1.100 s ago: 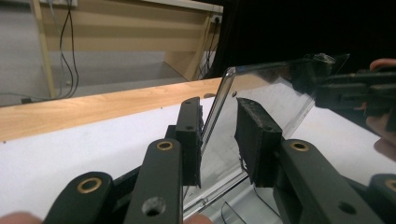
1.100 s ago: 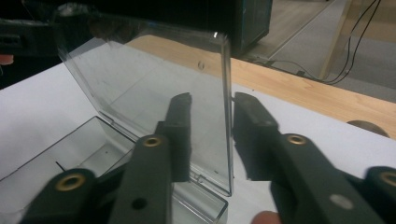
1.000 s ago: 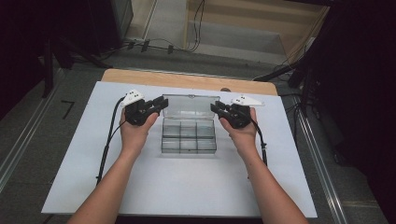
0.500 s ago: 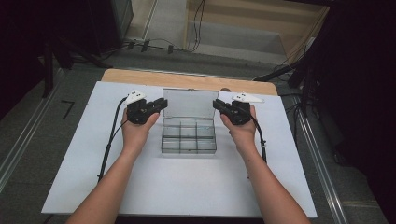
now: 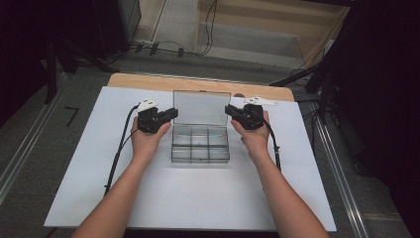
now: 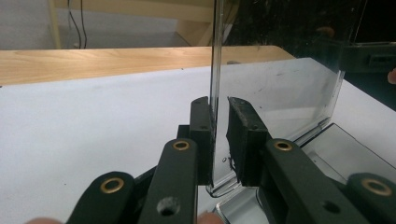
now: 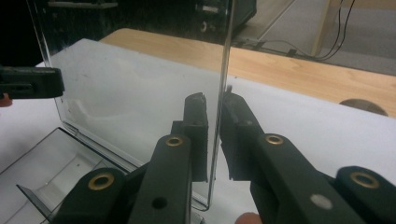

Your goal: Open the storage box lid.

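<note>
**Clear compartment box, lid raised**

Divided clear box (image 5: 200,145) at centre of white table (image 5: 74,163). Lid (image 5: 202,107) upright; lowering or full opening remains. Left gripper (image 5: 171,113) and right gripper (image 5: 229,109) each pinch one side edge, left's jaws having just been closing. Wooden board (image 5: 148,81) behind; dim room, floor cables (image 5: 163,47).
</note>
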`<action>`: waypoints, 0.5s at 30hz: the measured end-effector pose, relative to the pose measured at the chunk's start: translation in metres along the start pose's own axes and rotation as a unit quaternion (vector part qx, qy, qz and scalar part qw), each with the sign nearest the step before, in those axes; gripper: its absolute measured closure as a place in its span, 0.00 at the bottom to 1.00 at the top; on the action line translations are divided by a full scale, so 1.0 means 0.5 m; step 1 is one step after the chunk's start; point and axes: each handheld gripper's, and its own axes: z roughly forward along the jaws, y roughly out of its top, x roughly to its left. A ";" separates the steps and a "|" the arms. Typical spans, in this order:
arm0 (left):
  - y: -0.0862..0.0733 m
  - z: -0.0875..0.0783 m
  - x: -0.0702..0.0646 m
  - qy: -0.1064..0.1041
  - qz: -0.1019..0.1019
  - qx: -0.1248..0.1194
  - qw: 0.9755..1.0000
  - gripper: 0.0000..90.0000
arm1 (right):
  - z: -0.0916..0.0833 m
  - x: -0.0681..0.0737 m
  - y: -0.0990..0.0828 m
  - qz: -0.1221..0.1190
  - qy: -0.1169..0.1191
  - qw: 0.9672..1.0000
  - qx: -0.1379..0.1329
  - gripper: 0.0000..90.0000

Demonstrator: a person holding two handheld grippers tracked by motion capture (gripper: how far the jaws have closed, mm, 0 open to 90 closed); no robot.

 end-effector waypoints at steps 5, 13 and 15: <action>-0.001 0.003 0.004 -0.001 -0.016 -0.001 1.000 0.90 | 0.009 -0.011 -0.008 0.025 0.011 1.000 0.003 0.89; 0.000 0.007 0.007 0.000 -0.026 0.001 1.000 0.90 | 0.015 -0.012 -0.013 0.050 0.008 0.999 0.013 0.90; 0.000 0.008 0.008 0.000 -0.029 0.002 1.000 0.90 | 0.015 -0.011 -0.014 0.054 0.005 0.998 0.015 0.90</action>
